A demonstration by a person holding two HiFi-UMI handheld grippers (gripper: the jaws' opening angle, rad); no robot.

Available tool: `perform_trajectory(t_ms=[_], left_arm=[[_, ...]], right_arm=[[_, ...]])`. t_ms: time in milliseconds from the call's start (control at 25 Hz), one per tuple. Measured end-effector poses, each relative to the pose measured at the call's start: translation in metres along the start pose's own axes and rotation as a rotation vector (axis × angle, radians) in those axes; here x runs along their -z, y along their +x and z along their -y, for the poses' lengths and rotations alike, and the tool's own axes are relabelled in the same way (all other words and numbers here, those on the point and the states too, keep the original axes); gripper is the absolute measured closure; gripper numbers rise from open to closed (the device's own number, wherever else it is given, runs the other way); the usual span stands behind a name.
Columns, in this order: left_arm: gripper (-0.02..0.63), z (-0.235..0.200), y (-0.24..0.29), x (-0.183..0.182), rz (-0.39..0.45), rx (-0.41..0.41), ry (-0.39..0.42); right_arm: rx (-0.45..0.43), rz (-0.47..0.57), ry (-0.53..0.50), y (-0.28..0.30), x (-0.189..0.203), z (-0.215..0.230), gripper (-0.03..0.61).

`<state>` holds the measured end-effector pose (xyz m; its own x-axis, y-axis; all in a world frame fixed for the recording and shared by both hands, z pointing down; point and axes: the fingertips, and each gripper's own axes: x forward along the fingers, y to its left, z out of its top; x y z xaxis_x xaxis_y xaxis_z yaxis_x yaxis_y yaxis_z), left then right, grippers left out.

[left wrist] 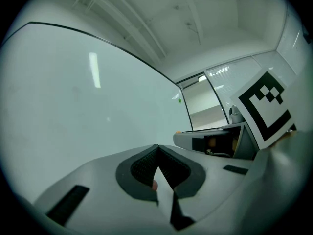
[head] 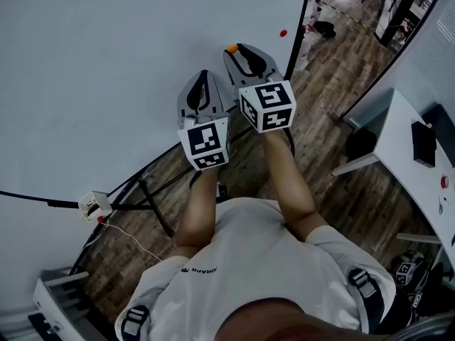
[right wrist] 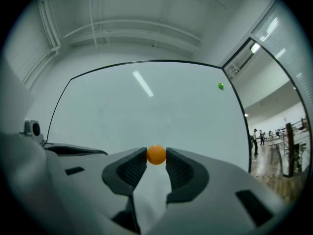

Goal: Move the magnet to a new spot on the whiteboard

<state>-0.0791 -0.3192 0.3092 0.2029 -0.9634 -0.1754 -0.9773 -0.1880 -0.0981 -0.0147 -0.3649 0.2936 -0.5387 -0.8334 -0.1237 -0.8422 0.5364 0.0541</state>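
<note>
In the head view, the person stands at a large whiteboard and holds both grippers up to it. The right gripper is the further forward. A small orange magnet sits at its tip, close against the board's right part. Whether the magnet touches the board cannot be told here. A red dot lies further right on the board. The left gripper hangs just beside the right one and carries nothing.

In the left gripper view, the jaws of the left gripper meet at their tips with nothing between them, facing bare whiteboard.

In the right gripper view, the magnet is pinched at the very tips of the right gripper. The jaws are only as far apart as the magnet is wide, and one pad presses on each side. A green dot sits well apart, up and to the right on the whiteboard.

The magnet looks light, hard and smooth. Its rounded sides would likely slip out of a shallow pinch, so the hold is best taken across its widest part, as it is now. It probably clings to the board, so sliding or peeling it should need a steady pull rather than much force.
</note>
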Motion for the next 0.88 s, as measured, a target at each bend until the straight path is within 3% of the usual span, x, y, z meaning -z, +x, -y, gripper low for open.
perform_trajectory(t_ms=[880], left_arm=[[0.611,0.004,-0.006,-0.002,0.005,0.008,0.005]], right_arm=[[-0.013,-0.001,0.013,-0.023,0.009,-0.012,0.446]])
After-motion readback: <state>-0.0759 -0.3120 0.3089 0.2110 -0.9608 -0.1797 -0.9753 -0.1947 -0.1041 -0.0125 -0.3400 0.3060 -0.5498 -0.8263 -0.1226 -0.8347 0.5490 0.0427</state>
